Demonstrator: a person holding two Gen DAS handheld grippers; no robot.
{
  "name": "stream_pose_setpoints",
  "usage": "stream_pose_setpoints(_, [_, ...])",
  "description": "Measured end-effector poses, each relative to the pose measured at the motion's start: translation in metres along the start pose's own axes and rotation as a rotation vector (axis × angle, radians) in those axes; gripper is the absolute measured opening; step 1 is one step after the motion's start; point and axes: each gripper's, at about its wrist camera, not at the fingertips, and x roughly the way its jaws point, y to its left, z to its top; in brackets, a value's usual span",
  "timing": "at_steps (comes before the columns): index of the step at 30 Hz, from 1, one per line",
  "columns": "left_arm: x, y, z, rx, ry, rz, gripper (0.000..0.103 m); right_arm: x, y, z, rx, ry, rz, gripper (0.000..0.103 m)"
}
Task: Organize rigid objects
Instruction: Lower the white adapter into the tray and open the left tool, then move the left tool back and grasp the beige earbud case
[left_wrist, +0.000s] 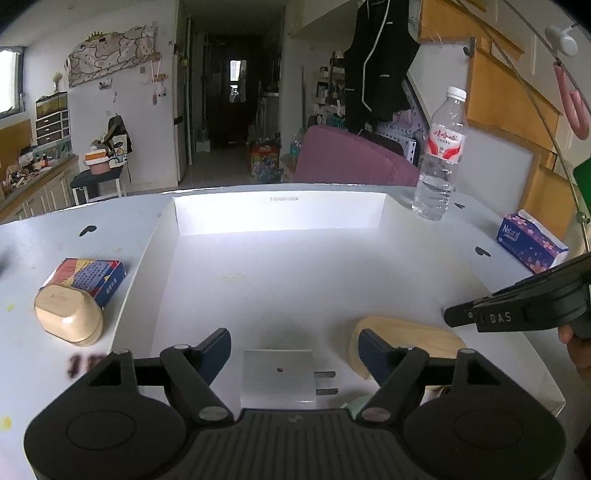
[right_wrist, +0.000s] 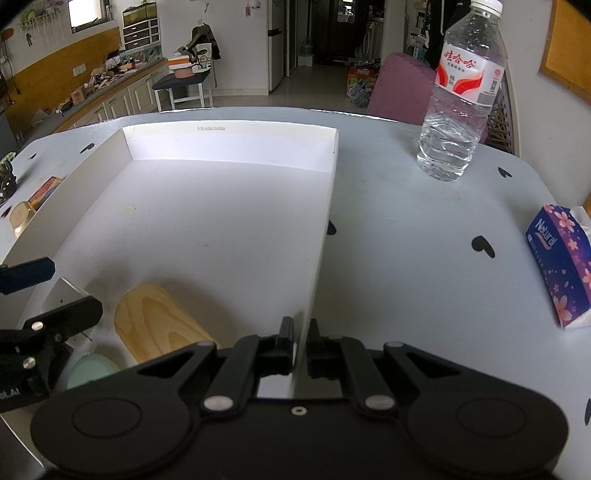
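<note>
**A:** White charger plug (left_wrist: 277, 376), where is it?

**B:** I see it lying flat on the floor of the white tray (left_wrist: 280, 214), near the front, its two prongs pointing to the right in the left wrist view. My left tool (left_wrist: 294, 347) stands around it with the jaws apart; the blue pads (left_wrist: 216, 350) sit on either side of the plug and do not press on it.

**A:** What lies beside it?

**B:** A wooden oval piece (right_wrist: 155, 321) lies flat just to the right of the plug, also inside the tray. A pale green round thing (right_wrist: 92, 369) shows at the tray's front edge, partly hidden behind the tool bodies, so I cannot tell what it is.

**A:** And your right tool?

**B:** The right tool (right_wrist: 300, 341) is pinched closed on the tray's right wall, one finger inside, one outside. In the left wrist view I see it coming in from the right.

**A:** Outside the tray?

**B:** On the table (right_wrist: 406, 229), left of the tray, a cream-coloured case (left_wrist: 68, 317) lies against a colourful box (left_wrist: 92, 277). On the right, near the far corner of the tray, a water bottle (right_wrist: 463, 92) stands upright, and a blue tissue pack (right_wrist: 561, 266) lies near the table's right edge, well apart from the tray.
</note>
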Motion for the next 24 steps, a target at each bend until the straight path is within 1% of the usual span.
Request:
stream_pose_setpoints(6, [-0.004, -0.001, -0.002, -0.009, -0.001, -0.013, 0.078, 0.0, 0.0, 0.0, 0.0, 0.0, 0.0, 0.007])
stream_pose_setpoints(8, [-0.007, -0.002, -0.003, -0.013, -0.006, -0.02, 0.082, 0.0, 0.0, 0.0, -0.001, 0.0, 0.0, 0.007])
stream_pose_setpoints(12, [-0.017, -0.005, -0.003, -0.016, -0.02, -0.039, 0.086, 0.0, 0.0, 0.0, -0.001, 0.0, 0.0, 0.007])
stream_pose_setpoints(13, [-0.02, -0.006, -0.004, -0.016, -0.028, -0.046, 0.091, 0.0, 0.0, 0.0, 0.0, 0.0, 0.0, 0.007])
stream_pose_setpoints(14, [-0.023, -0.006, -0.004, -0.015, -0.037, -0.049, 0.097, 0.0, 0.0, 0.0, -0.001, 0.0, 0.0, 0.007])
stream_pose_setpoints(16, [-0.034, -0.008, -0.003, -0.008, -0.067, -0.043, 0.1, 0.0, 0.0, 0.0, -0.003, 0.0, -0.001, 0.007])
stream_pose_setpoints(20, [-0.062, -0.001, 0.0, -0.004, -0.127, -0.05, 0.103, 0.0, 0.001, 0.0, -0.003, 0.0, -0.001, 0.007])
stream_pose_setpoints(24, [-0.091, 0.009, -0.001, 0.002, -0.184, -0.033, 0.103, 0.0, 0.001, 0.0, -0.003, 0.001, -0.001, 0.007])
